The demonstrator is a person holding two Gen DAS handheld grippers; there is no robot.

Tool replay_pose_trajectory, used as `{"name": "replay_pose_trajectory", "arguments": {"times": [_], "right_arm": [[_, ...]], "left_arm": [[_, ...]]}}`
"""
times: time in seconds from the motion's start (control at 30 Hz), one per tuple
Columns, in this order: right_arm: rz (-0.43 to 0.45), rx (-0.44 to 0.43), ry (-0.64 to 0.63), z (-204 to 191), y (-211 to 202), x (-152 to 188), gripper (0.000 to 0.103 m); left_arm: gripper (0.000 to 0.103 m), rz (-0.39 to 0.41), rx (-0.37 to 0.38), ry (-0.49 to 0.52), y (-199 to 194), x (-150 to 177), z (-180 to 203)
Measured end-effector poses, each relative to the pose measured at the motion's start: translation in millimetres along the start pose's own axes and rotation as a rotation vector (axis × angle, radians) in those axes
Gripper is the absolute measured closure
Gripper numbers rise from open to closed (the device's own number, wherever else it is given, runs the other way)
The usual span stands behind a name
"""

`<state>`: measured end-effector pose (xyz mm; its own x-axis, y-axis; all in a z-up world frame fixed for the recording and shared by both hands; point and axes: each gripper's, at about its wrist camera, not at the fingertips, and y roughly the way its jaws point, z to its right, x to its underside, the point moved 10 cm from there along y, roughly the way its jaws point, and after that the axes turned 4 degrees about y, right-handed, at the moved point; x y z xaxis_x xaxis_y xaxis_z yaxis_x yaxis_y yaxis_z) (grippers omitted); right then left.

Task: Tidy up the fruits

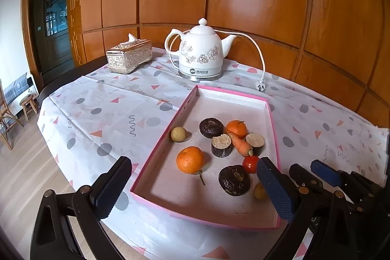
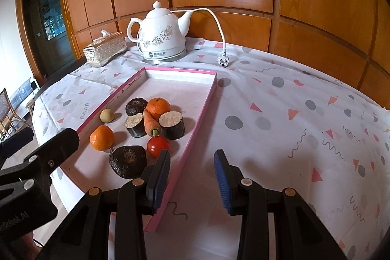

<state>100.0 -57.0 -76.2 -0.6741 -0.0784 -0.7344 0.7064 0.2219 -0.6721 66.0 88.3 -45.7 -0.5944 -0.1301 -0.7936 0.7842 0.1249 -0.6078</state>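
A pink-rimmed tray (image 1: 231, 95) (image 2: 201, 111) lies on the patterned tablecloth. It holds two oranges (image 1: 190, 160) (image 1: 236, 129), a carrot (image 1: 240, 143), a cherry tomato (image 1: 249, 163), several dark cut chunks (image 1: 221, 145) and two small tan fruits (image 1: 178, 134) (image 1: 259, 191). My left gripper (image 1: 194, 169) hangs wide open over the tray's near end, its pads on either side of the near orange and touching nothing. My right gripper (image 2: 192, 155) stands open and holds nothing. Its left pad (image 2: 159, 174) is over the tray's right rim, just short of the tomato (image 2: 158, 146).
A white floral kettle (image 1: 199, 52) on its base stands behind the tray, its cord and plug (image 1: 260, 87) trailing right. A silver tissue box (image 1: 129, 57) sits at the back left. Wood panelling backs the table; the table edge drops to the floor on the left.
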Motion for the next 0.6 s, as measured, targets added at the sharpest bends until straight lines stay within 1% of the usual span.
{"name": "replay_pose_trajectory", "arguments": {"times": [0.13,0.3,0.6], "right_arm": [[-0.001,-0.001,-0.003,-0.6,0.1,0.3,0.065],[0.000,-0.002,-0.012,-2.1,-1.0,1.7,0.065],[-0.002,-0.002,-0.022,-2.9,-1.4,3.6,0.065]], "left_arm": [[0.000,0.009,-0.019,0.000,-2.0,-1.8,-2.3],[0.000,0.022,-0.023,-0.022,-4.9,-3.2,-5.9],[0.001,0.010,-0.007,-0.018,-2.0,-2.7,-4.0]]}}
